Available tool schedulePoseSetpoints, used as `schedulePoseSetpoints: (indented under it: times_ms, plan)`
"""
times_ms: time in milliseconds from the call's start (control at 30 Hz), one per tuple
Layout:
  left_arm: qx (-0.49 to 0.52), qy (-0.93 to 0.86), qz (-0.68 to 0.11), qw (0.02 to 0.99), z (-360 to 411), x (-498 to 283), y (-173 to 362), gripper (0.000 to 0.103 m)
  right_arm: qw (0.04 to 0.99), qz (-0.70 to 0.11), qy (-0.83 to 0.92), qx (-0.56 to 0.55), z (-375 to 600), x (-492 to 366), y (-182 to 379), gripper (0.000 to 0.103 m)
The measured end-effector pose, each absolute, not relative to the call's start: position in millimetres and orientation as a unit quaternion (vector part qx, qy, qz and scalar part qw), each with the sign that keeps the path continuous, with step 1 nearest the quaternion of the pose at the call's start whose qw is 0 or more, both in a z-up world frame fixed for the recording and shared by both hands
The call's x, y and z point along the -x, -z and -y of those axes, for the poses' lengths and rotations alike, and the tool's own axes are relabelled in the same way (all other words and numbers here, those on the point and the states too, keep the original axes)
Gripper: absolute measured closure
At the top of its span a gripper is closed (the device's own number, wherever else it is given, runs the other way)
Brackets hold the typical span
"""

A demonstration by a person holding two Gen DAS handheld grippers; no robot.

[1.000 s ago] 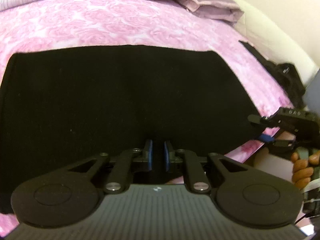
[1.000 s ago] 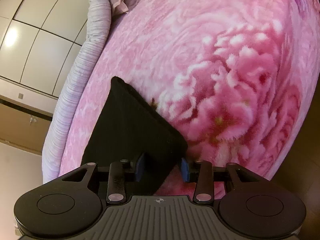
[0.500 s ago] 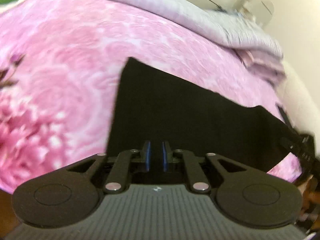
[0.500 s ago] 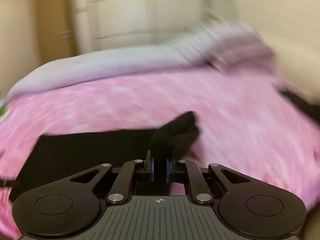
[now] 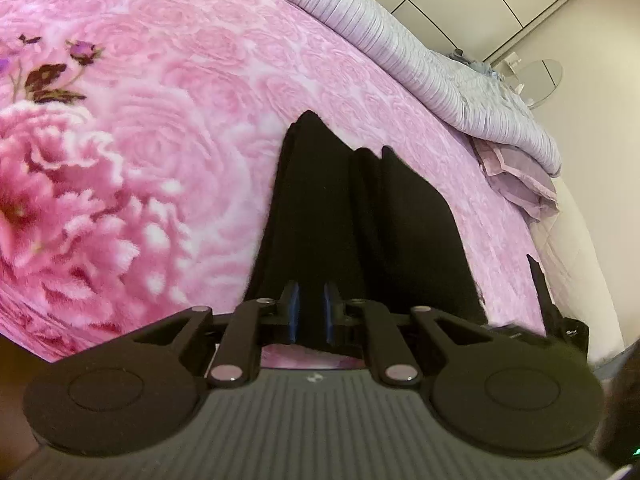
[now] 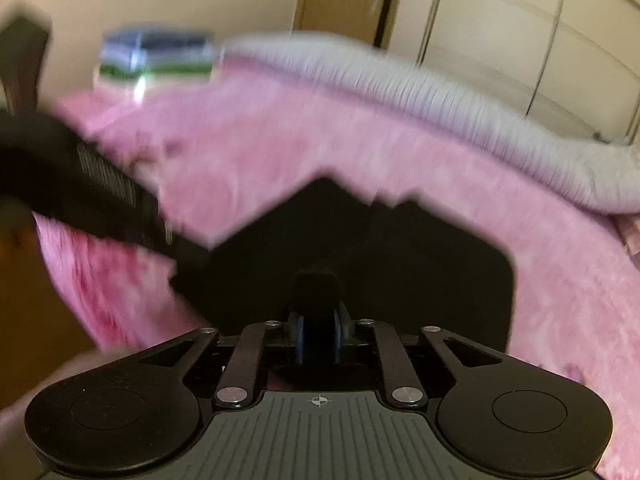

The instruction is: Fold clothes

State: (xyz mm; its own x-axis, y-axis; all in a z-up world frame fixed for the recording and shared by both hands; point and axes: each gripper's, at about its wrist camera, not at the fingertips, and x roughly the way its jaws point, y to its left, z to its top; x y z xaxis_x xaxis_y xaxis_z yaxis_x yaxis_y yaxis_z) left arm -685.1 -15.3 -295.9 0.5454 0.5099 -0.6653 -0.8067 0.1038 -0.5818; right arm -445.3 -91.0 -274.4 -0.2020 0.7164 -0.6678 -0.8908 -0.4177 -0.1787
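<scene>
A black garment [image 5: 360,220] that lay spread flat a second ago now stands gathered in folds on the pink blanket [image 5: 140,140], right gripper [image 6: 319,334] opening after swinging across toward the left gripper [image 5: 309,312]

Warm, soft indoor light fills both views; the left wrist view is sharp, though the black cloth [image 5: 360,216] shows almost no detail; the right wrist view is smeared by motion blur, worst at the far left; fisheye bending curves the bed's pink blanket [image 5: 160,128] toward the edges.
</scene>
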Motion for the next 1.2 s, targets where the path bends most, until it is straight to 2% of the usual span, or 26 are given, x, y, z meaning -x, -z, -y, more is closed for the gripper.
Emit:
schedulePoseSetpoints:
  times_ms: [33,67,100,233,333,400,500,600,733,1033,1100,1133,1200]
  plan:
    - [0.495,-0.451,-0.148,0.727,16.0,685.4,295.6,0.094,0.52,-0.118,-0.769,0.354,92.2,447.2,277.2,0.076]
    - [0.498,-0.45,-0.145,0.727,16.8,685.8,295.1,0.094,0.509,-0.111,-0.775,0.357,94.8,448.4,278.1,0.064]
    - [0.499,-0.45,-0.143,0.727,16.7,685.6,294.0,0.094,0.499,-0.103,-0.782,0.358,98.2,449.6,276.4,0.056]
    - [0.499,-0.443,-0.133,0.733,13.5,682.3,287.6,0.092,0.499,-0.052,-0.806,0.314,122.9,438.4,256.2,0.054]
    - [0.514,-0.427,-0.123,0.734,5.8,674.4,288.9,0.082,0.559,-0.071,-0.785,0.256,120.2,406.1,238.1,0.054]
    - [0.525,-0.415,-0.117,0.734,0.4,668.8,290.3,0.079,0.608,-0.149,-0.748,0.221,102.5,370.2,233.9,0.054]
    - [0.557,-0.391,-0.105,0.725,-11.4,658.3,301.5,0.073,0.649,-0.357,-0.659,0.129,68.4,292.1,243.6,0.054]
    - [0.605,-0.372,-0.078,0.699,-24.5,653.5,320.9,0.069,0.591,-0.565,-0.576,-0.022,52.2,220.8,279.8,0.054]
    - [0.655,-0.346,-0.039,0.671,-41.5,649.8,344.9,0.062,0.55,-0.657,-0.506,-0.101,39.1,193.0,315.5,0.054]
    - [0.67,-0.315,-0.027,0.672,-68.9,625.1,360.8,0.061,0.579,-0.639,-0.505,-0.023,-1.2,202.5,322.7,0.064]
    - [0.653,-0.313,-0.033,0.689,-72.3,619.5,354.4,0.088,0.579,-0.623,-0.526,0.014,-11.4,212.4,316.5,0.074]
    - [0.637,-0.317,-0.038,0.702,-72.4,618.7,348.0,0.087,0.585,-0.603,-0.541,0.042,-16.5,221.0,310.2,0.076]
    - [0.603,-0.331,-0.042,0.724,-68.7,622.2,332.8,0.088,0.59,-0.553,-0.577,0.113,-27.7,244.8,297.2,0.086]
